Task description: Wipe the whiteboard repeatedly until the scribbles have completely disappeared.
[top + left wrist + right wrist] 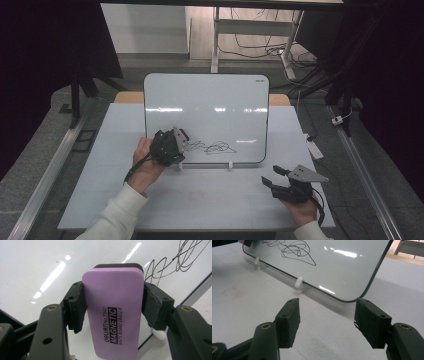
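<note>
Left gripper view first: my left jaws (113, 307) are clamped on the long sides of the purple eraser (114, 312), pads pressing both edges, so its dark felt face points straight at the whiteboard (50, 262). I grip it by the sides for exactly that reason: the felt stays free to rub. The black scribble (175, 262) sits just off to the upper right of the felt, close but not under it yet, so I judge the wipe has not reached the ink.

From the high view, my left hand (147, 165) holds that gripper against the lower left of the board, which stands propped on small white feet (231, 165) at the middle of the desk (200, 200). The scribble (212, 147) runs along the bottom edge, right beside my left jaws.

My right jaws (327, 323) stand about half open with nothing between them, low over the desk off the board's lower right corner. I keep that side out of the eraser's path, near enough to steady the board if it slides.
</note>
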{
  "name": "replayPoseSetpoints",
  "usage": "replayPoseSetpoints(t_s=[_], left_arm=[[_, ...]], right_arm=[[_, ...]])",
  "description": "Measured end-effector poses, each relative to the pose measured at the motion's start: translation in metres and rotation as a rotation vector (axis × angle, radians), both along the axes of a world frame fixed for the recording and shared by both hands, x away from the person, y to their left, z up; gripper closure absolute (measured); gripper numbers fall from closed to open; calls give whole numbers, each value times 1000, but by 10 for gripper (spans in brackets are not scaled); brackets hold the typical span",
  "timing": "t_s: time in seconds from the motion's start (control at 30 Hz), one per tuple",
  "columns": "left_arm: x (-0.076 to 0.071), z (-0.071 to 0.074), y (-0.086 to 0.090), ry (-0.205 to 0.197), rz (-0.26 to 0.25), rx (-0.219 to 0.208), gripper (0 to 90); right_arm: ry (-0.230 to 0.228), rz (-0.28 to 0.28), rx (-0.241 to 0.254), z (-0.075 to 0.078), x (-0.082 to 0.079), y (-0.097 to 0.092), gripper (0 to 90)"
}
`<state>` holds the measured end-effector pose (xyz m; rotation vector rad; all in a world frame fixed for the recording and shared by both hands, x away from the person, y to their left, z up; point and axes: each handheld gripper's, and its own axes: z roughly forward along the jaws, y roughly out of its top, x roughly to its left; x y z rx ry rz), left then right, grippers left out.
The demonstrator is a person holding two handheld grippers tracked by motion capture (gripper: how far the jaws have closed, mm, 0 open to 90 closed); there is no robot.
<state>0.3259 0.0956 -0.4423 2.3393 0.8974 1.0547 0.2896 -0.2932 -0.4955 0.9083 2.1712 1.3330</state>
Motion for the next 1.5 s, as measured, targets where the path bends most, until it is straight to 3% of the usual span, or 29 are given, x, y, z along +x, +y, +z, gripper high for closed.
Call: replayPoseSetpoints(t_s=[0.17,0.37,0.5,0.67,0.8,0.9,0.97,1.1,1.33,1.4,1.5], left_arm=[[8,-10,-5,44,-15,-9,402],[11,-13,-10,36,-22,-10,402],[9,-19,-22,23,-83,4,403],[6,-27,-49,-15,-155,40,403],[5,-32,-69,-9,-221,48,404],[4,-35,-78,19,-276,31,404],[1,-38,-82,-4,-271,75,404],[3,-29,-68,-36,-194,86,405],[14,-11,3,-69,-17,-21,406],[13,-10,16,-65,4,-51,406],[10,-14,20,-61,-7,-42,406]], right_arm=[[2,0,1,-1,0,-1,368],[3,4,5,-2,-1,-1,369],[3,4,8,-2,-1,-1,369],[2,6,8,-2,-2,0,369],[0,2,8,-1,-2,-1,369],[-4,0,10,-1,-1,-2,370],[-2,-1,14,-1,-1,-3,369],[-6,-4,15,-1,-1,-4,370],[-8,-6,15,0,-1,-4,370],[-9,-7,15,0,-1,-4,370],[-6,-8,16,-1,0,-4,370]])
